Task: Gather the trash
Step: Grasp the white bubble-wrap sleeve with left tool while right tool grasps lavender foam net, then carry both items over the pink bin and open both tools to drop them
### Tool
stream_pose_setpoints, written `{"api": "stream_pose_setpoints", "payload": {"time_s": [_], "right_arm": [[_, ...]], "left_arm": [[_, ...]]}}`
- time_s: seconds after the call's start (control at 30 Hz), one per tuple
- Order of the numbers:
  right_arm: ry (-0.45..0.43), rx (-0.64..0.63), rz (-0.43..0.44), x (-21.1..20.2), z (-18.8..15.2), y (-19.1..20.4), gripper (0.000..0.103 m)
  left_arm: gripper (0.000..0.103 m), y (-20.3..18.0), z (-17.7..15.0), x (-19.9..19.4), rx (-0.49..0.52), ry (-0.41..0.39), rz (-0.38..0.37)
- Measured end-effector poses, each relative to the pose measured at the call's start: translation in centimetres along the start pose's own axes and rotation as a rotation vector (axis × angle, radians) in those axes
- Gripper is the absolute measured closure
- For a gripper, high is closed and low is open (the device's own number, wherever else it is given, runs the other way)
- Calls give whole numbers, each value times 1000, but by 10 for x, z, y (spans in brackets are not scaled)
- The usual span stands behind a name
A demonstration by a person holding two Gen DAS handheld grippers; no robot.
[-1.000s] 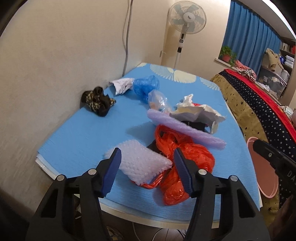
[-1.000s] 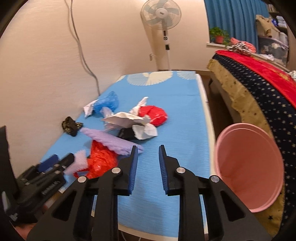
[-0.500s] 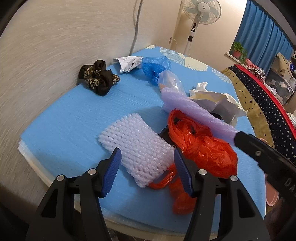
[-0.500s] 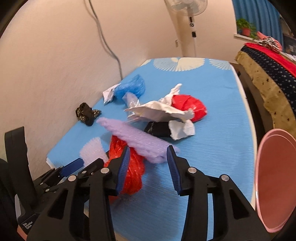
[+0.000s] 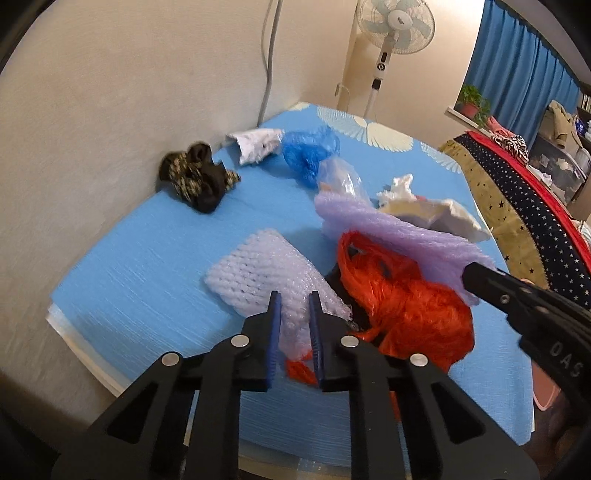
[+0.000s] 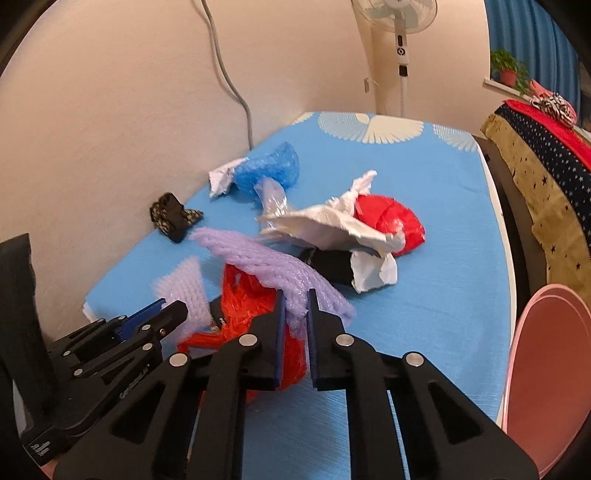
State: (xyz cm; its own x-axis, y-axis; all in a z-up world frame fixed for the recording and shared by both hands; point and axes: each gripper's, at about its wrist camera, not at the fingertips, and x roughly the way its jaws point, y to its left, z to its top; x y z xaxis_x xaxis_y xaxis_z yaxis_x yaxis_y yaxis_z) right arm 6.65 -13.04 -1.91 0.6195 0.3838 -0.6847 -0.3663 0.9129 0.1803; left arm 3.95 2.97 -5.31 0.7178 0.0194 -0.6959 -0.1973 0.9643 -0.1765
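On the blue table (image 5: 155, 266), left gripper (image 5: 295, 325) just closed on white foam net (image 5: 258, 273), right gripper (image 6: 293, 325) on purple foam net (image 6: 266, 266); thin edge grips may slip when lifted.

Each camera is sitting on its own tool and looking forward and down along the two fingers, close to the blue worktop (image 5: 155, 258). The left view is looking from the near left corner. The right view is looking from a bit further right. Both are facing the far wall and the fan (image 6: 395, 14). Both are seeing the same trash pile (image 6: 332, 229), and each is catching the other tool at its edge.
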Motion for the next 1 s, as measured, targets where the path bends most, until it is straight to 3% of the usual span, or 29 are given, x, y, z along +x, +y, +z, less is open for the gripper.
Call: {"api": "stream_pose_setpoints", "payload": {"time_s": [0.6,1.0], "right_arm": [[-191,159,-45,-90,8,-29,93],[-272,309,-186,-142,2,-84,93]], "left_arm": [[89,-25,22,-49,66,-146,-65],[89,-79,24,-62,189,-174,-218]]}}
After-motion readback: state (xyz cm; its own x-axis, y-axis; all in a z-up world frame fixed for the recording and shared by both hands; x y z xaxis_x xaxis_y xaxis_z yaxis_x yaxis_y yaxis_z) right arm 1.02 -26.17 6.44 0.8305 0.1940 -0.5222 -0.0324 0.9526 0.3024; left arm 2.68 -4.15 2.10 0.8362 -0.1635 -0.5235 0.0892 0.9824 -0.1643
